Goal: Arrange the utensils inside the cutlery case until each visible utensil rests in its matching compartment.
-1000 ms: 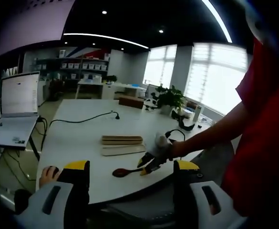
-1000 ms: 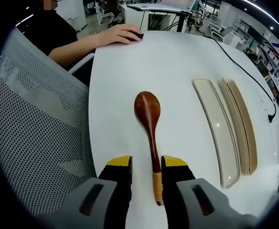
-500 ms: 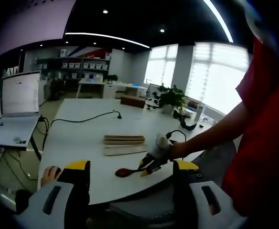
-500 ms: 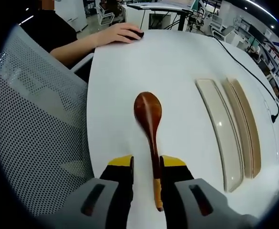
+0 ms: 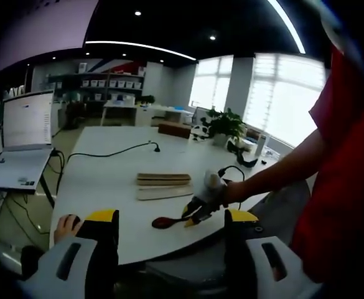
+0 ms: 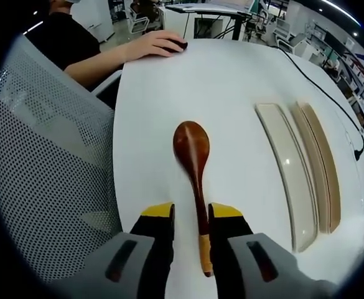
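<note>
A brown wooden spoon (image 6: 191, 144) with a yellow-tipped handle lies lengthwise on the white table (image 6: 163, 87), bowl pointing away. My right gripper (image 6: 191, 212) is shut on its handle, with a yellow-tipped jaw on each side. To the right lie the cutlery case's cream half (image 6: 285, 172) and its tan half (image 6: 318, 163), side by side. In the left gripper view, my left gripper (image 5: 170, 216) hangs open and empty off the table's near edge. Beyond it, the right gripper (image 5: 201, 202) holds the spoon (image 5: 163, 222) near the case (image 5: 163, 179).
A seated person's hand rests on a mouse (image 6: 172, 43) at the far table end. A grey mesh chair (image 6: 45, 156) stands left of the table. A black cable (image 6: 312, 75) runs past the case. A laptop (image 5: 23, 140) and a potted plant (image 5: 222, 124) stand further off.
The right jaws have drawn in slightly around the spoon handle. Both views shifted a little; the spoon has kept its place between the jaws.
</note>
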### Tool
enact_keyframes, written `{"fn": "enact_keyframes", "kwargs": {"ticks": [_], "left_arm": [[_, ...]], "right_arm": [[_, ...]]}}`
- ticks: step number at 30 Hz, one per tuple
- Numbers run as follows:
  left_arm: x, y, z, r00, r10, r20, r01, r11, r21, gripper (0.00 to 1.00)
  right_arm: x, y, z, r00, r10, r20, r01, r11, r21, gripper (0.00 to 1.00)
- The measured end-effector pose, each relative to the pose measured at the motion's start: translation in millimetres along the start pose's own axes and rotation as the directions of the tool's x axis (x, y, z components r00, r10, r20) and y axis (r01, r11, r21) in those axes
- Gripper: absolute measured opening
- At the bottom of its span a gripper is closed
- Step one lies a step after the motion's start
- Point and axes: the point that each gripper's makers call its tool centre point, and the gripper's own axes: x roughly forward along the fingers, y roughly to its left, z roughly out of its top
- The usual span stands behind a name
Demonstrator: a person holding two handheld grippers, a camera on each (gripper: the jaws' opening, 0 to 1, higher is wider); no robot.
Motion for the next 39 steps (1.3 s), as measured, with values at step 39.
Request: {"fn": "enact_keyframes", "kwargs": {"ticks": [39], "left_arm": [[-7.6, 4.2, -5.9, 0.999, 0.042, -0.011, -0.042, 0.999, 0.012, 0.68]], "right_arm": [[2.1, -0.2, 4.3, 1.0, 0.011, 0.013, -0.01, 1.0, -0.021, 0.19]]}}
